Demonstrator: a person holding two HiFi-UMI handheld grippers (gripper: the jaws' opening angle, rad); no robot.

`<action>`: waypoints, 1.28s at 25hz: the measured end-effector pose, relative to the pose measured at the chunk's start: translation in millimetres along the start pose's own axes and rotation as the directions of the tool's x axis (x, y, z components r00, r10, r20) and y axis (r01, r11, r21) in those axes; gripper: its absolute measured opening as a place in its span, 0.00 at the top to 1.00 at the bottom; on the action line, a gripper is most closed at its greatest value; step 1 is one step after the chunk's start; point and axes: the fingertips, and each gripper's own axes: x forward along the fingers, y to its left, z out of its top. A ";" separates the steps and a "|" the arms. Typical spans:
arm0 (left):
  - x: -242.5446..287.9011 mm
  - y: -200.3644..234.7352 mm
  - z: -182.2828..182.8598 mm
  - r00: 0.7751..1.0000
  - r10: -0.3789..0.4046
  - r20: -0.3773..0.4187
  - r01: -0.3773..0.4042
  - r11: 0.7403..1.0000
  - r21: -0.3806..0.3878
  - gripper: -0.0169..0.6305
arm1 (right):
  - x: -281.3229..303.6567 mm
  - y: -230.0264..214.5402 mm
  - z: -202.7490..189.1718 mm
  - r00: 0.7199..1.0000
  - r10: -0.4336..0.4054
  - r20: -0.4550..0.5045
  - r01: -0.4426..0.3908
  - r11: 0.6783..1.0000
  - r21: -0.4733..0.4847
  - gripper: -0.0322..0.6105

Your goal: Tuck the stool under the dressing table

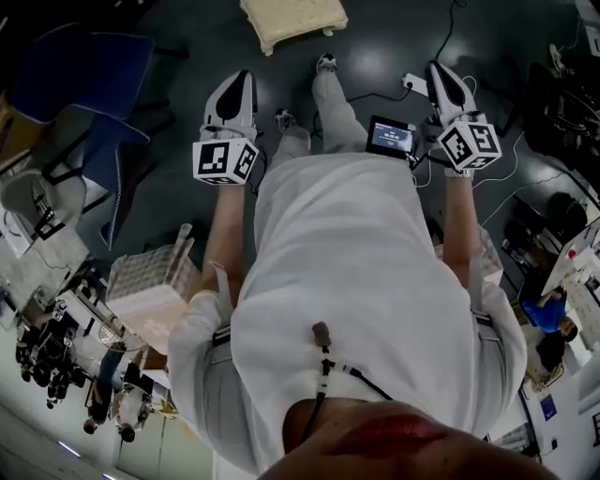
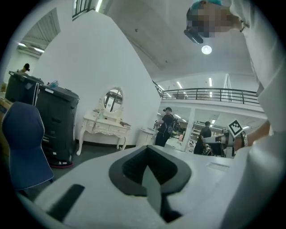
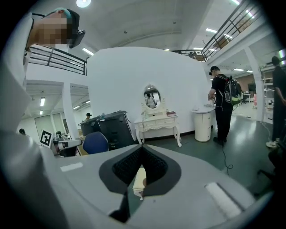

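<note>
1. The step now is getting to the cream padded square stool (image 1: 292, 21). It sits on the dark grey floor (image 1: 187, 28) in front of my feet, well apart from both claws.
2. The stool is not tucked in yet. The white carved dressing counter with the oval mirror (image 3: 157, 121) stands by the white wall (image 3: 134, 76). I see nothing between its legs.
3. My left claw (image 1: 240, 79) is closed tight, and nothing is in it.
4. My right claw (image 1: 439, 71) is closed tight too, and it is empty. Through its little gap I can peek at the stool ahead.
5. I hold both arms out in front, one on each side of my legs. Both claws point forward and a little down.
6. To do this well, I think I should walk up close first. Then I should open the claws and take the stool by two sides, so it stays flat.
7. After that I should push it slowly and straight into the space under the counter, so it does not bump a leg.
</note>
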 end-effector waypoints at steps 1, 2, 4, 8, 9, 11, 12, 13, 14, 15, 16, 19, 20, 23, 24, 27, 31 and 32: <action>9.4 2.9 0.0 1.000 0.010 0.002 -0.010 1.000 -0.003 0.96 | 12.1 -7.2 -0.3 1.000 0.011 -0.009 -0.011 1.000 0.007 0.94; 17.8 5.1 0.1 1.000 0.021 0.004 -0.021 1.000 -0.004 0.96 | 24.5 -14.2 0.0 1.000 0.023 -0.018 -0.023 1.000 0.013 0.94; 33.5 10.0 -2.8 0.999 0.052 0.000 -0.052 0.999 -0.012 0.96 | 51.6 -28.2 2.3 0.998 0.060 -0.033 -0.059 0.998 0.020 0.94; 79.5 18.3 -15.8 0.990 0.134 -0.047 -0.134 0.991 0.004 0.96 | 115.8 -68.5 5.0 0.984 0.165 -0.071 -0.164 0.986 0.023 0.94; 93.1 20.0 -19.9 0.987 0.151 -0.060 -0.150 0.989 0.009 0.96 | 131.3 -80.2 4.3 0.979 0.188 -0.083 -0.187 0.982 0.021 0.94; 116.3 25.0 -29.5 0.981 0.177 -0.077 -0.176 0.984 0.012 0.96 | 159.8 -100.8 1.2 0.968 0.227 -0.110 -0.228 0.974 0.006 0.94; 125.5 28.4 -35.3 0.978 0.190 -0.084 -0.190 0.982 0.011 0.94 | 172.8 -110.5 -1.4 0.962 0.242 -0.125 -0.244 0.970 -0.004 0.94; 133.4 32.6 -41.9 0.974 0.207 -0.091 -0.208 0.978 0.008 0.94 | 184.8 -120.8 -5.4 0.958 0.249 -0.141 -0.254 0.967 -0.013 0.94; 140.8 38.2 -49.5 0.969 0.228 -0.099 -0.229 0.973 0.004 0.93 | 196.7 -132.1 -10.9 0.955 0.249 -0.158 -0.256 0.966 -0.023 0.94; 148.6 45.6 -57.6 0.962 0.250 -0.106 -0.251 0.968 0.001 0.92 | 209.3 -143.7 -17.9 0.953 0.244 -0.178 -0.254 0.967 -0.035 0.94; 156.5 54.8 -66.0 0.956 0.270 -0.115 -0.271 0.963 0.002 0.91 | 223.3 -154.3 -26.7 0.950 0.239 -0.200 -0.253 0.966 -0.050 0.94; 177.4 81.9 -101.2 0.941 0.291 -0.171 -0.294 0.956 0.009 0.90 | 264.8 -181.5 -66.6 0.931 0.233 -0.280 -0.266 0.960 -0.088 0.94; 183.3 88.4 -117.8 0.937 0.287 -0.200 -0.291 0.957 0.009 0.89 | 276.5 -192.5 -83.8 0.925 0.225 -0.308 -0.264 0.960 -0.091 0.94; 203.2 108.6 -174.8 0.923 0.261 -0.282 -0.270 0.963 0.008 0.88 | 311.7 -224.4 -134.8 0.919 0.180 -0.350 -0.212 0.976 -0.054 0.94; 211.3 117.4 -194.1 0.919 0.251 -0.304 -0.261 0.965 0.006 0.88 | 324.2 -230.6 -150.3 0.922 0.167 -0.349 -0.188 0.982 -0.027 0.94; 234.5 148.4 -246.0 0.906 0.240 -0.349 -0.264 0.964 -0.022 0.87 | 356.3 -232.1 -197.3 0.929 0.139 -0.343 -0.132 0.990 0.044 0.94; 248.1 189.9 -313.4 0.885 0.268 -0.380 -0.324 0.942 -0.091 0.84 | 382.9 -209.9 -281.0 0.896 0.149 -0.418 -0.141 0.989 0.051 0.94; 249.6 198.3 -332.0 0.878 0.270 -0.395 -0.334 0.937 -0.103 0.83 | 387.7 -204.2 -303.4 0.883 0.155 -0.443 -0.152 0.988 0.042 0.94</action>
